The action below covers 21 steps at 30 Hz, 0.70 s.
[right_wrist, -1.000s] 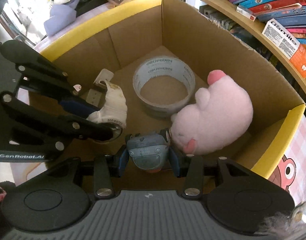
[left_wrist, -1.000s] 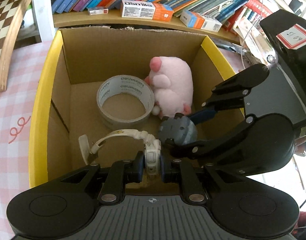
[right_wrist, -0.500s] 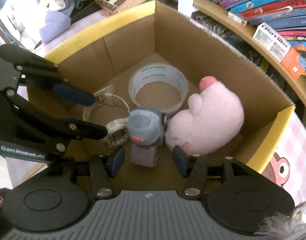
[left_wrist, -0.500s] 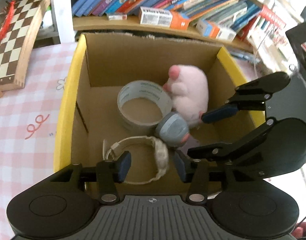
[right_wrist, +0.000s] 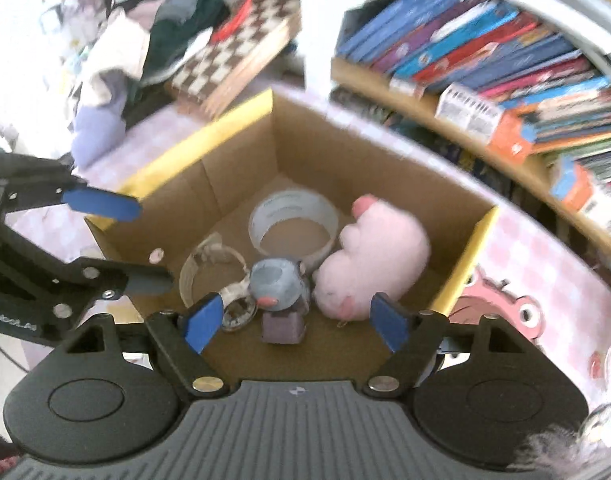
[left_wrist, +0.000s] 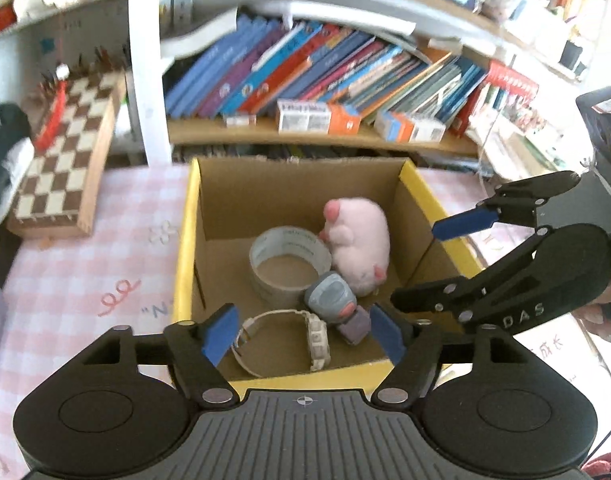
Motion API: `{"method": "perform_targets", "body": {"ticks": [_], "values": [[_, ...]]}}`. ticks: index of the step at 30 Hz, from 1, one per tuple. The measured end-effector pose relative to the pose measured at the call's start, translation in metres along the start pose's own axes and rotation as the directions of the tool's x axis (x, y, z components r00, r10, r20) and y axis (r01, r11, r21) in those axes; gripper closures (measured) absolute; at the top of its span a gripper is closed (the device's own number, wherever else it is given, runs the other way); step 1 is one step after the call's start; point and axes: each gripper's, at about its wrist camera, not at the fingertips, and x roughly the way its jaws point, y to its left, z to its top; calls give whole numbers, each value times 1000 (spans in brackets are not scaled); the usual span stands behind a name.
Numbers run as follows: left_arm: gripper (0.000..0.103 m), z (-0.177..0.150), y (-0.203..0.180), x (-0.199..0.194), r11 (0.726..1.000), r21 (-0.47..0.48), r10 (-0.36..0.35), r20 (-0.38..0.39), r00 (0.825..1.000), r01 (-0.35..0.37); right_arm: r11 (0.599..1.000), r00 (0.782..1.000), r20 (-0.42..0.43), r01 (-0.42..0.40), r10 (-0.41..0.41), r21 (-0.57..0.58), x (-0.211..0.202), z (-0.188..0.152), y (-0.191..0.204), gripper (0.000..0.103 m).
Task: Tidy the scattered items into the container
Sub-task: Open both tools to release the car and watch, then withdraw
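Observation:
A cardboard box with yellow rim point(left_wrist: 183, 248) point(right_wrist: 471, 252) holds a tape roll point(left_wrist: 289, 268) point(right_wrist: 293, 222), a pink plush pig point(left_wrist: 359, 242) point(right_wrist: 375, 260), a grey-blue toy on a purple block point(left_wrist: 331, 300) point(right_wrist: 279, 284) and a white wristwatch point(left_wrist: 301, 338) point(right_wrist: 213, 272). My left gripper point(left_wrist: 303, 338) is open above the box's near edge, with the watch lying loose below. My right gripper point(right_wrist: 295, 322) is open too, above the grey-blue toy. Each gripper shows in the other's view, the right gripper point(left_wrist: 425, 256) at right and the left gripper point(right_wrist: 133, 240) at left.
The box stands on a pink checked tablecloth point(left_wrist: 77, 280). A wooden chessboard point(left_wrist: 65, 156) point(right_wrist: 237, 56) lies to the left. A bookshelf with books and small cartons point(left_wrist: 317, 88) point(right_wrist: 485, 60) runs behind the box. Clothes point(right_wrist: 117, 60) are piled at the far left.
Both grippers opened, letting the watch and the grey-blue toy drop into the box, then rose and drew back from the box.

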Motion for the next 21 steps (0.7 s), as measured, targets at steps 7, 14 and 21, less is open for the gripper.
{"method": "perform_targets", "body": {"ticks": [7, 14, 21], "values": [[21, -14, -1, -37, 999, -39, 28, 136, 990, -23, 997, 987, 147, 60, -67, 50, -40, -14, 14, 17], [16, -40, -2, -60, 999, -37, 34, 197, 980, -28, 984, 963, 241, 83, -119, 156, -67, -42, 33, 16], [16, -80, 7, -73, 995, -94, 50, 193, 980, -32, 954, 937, 261, 169, -234, 249, -76, -84, 60, 10]]}}
